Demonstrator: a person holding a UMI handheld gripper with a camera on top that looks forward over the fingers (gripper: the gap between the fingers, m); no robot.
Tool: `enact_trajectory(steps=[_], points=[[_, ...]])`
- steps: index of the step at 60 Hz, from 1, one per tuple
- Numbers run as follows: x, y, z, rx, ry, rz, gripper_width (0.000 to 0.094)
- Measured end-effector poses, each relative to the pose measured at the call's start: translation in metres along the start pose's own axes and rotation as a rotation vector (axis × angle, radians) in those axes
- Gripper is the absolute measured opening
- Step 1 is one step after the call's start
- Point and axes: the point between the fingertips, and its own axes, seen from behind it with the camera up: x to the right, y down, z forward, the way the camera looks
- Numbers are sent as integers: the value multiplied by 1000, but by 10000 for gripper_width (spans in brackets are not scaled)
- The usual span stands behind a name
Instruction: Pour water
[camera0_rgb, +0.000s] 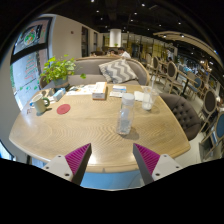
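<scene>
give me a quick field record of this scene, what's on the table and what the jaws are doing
setting: indoor room with sofas and chairs
table: round, light wood
bottle: clear plastic, upright, beyond the jaws, near the table's middle
cup: white, upright, behind the bottle
mug: pale, by the plant
plant: green, leafy, at the table's far side
coaster: red, round, flat on the table
books: stacked at the far side
gripper: jaws open, empty, short of the bottle
task state: bottle not yet grasped
</scene>
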Motion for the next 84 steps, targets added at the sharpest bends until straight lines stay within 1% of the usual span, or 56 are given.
enact_trajectory(steps=[8,18,25,29,32,35,39,40,51,60,67,75,84], points=[[28,-19,48,36,6,25,854],[41,-50,106,93,6,43,854],[45,-63,138,124,28,35,852],[46,-66,152,133,31,37,822],[44,-66,161,139,21,35,765],[45,-67,165,148,18,29,679],[49,-68,169,158,34,23,523],[49,-68,169,159,37,22,502],[50,-70,170,164,54,48,475],[49,-70,171,154,76,44,415],[47,-74,170,140,121,10,407],[41,-102,157,162,202,-64,406],[19,-155,134,205,314,-195,407]])
